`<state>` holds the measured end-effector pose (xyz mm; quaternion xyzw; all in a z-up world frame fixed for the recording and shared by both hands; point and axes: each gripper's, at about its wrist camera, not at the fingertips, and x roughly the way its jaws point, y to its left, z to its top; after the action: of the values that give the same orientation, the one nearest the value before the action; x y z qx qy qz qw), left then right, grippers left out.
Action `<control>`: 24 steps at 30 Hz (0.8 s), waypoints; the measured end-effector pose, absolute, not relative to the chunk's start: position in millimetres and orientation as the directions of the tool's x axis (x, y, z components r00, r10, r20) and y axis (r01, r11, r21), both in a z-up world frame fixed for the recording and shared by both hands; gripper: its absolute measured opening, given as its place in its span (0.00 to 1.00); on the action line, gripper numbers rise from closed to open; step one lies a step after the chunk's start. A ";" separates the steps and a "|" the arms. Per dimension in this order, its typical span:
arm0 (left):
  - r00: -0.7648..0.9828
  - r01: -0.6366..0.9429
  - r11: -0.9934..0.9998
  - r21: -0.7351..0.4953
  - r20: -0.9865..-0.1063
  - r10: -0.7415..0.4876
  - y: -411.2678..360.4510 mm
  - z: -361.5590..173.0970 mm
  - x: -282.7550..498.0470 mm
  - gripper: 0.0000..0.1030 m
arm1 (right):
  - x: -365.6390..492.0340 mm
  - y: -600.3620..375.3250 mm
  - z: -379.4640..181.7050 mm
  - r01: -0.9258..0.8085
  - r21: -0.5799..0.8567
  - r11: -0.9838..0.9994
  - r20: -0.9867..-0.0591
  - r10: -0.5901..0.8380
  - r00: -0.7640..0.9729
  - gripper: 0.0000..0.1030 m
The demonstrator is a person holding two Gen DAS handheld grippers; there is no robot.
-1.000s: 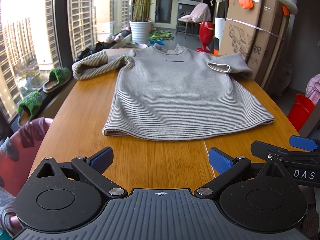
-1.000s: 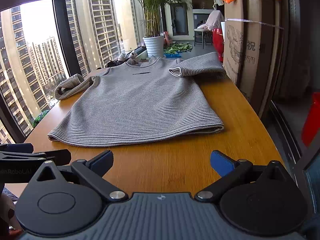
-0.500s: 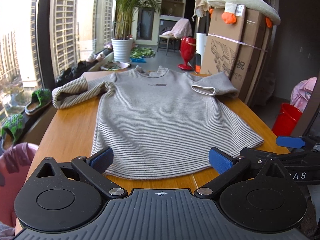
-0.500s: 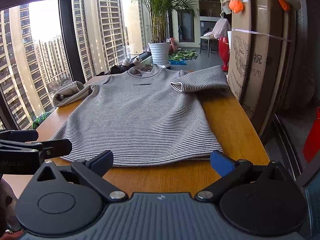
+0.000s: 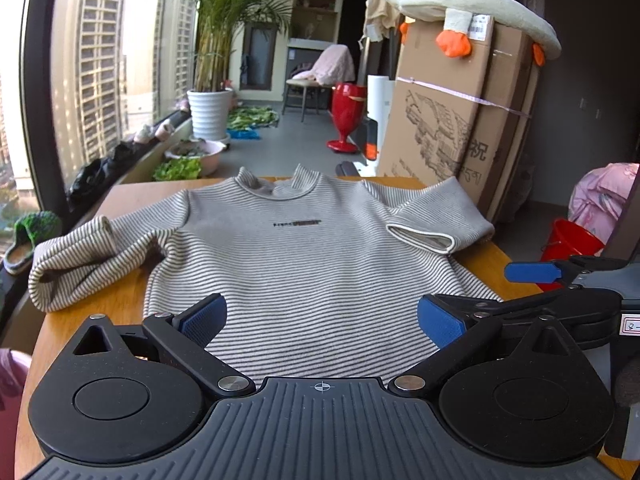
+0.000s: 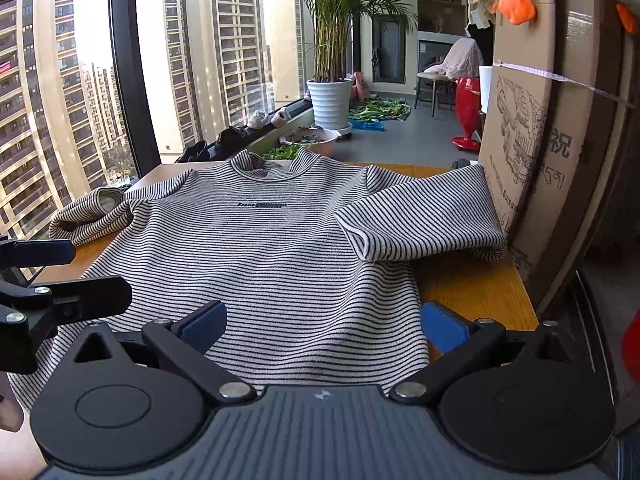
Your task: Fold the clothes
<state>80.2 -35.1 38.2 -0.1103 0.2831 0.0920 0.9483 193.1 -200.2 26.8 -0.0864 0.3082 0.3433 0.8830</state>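
My left gripper is spread wide, its blue pads hovering over the lower part of the grey-and-white striped knit sweater, pinching nothing. My right gripper is spread just as wide over the sweater's right lower part, near its side edge, also holding nothing. The two grippers sit close side by side.

The sweater lies flat, front up, on the wooden table, collar away from me. Its hem is hidden under my grippers. The left sleeve is bunched at the table's left edge; the right sleeve is folded inward, its outer fold at the table's right edge, close to the tall brown cardboard box. Bare wood shows in a strip right of the sweater and in a patch at the left.

Beyond the table, a pink basin holds leafy greens, a white ribbed pot holds a tall palm, and a red bucket stands to the right; I cannot see into it.
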 end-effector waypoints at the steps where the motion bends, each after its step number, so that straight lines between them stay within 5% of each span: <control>1: 0.819 -0.224 0.955 -0.195 -0.569 0.076 -26.8 33.2 86.3 1.00 | 200.7 -193.7 24.2 -0.662 0.058 0.747 -0.607 0.553 0.571 1.00; 4: 0.791 -0.220 0.938 -0.267 -0.612 0.011 -8.0 17.7 100.2 1.00 | 218.2 -178.4 16.0 -0.671 0.062 0.739 -0.629 0.550 0.549 1.00; 14: 0.758 -0.230 0.969 -0.094 -0.641 0.117 -16.9 -9.2 107.0 1.00 | 236.4 -170.8 -2.6 -0.669 0.101 0.736 -0.666 0.550 0.505 1.00; 24: 0.772 -0.222 0.966 -0.130 -0.629 0.092 -11.4 -9.2 102.9 1.00 | 233.7 -158.4 -3.0 -0.667 0.026 0.745 -0.686 0.498 0.530 1.00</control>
<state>102.9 -11.4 -9.2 -0.0990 0.3274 0.0838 0.9360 233.7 -158.4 -3.0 -0.1207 0.3492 0.3363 0.8663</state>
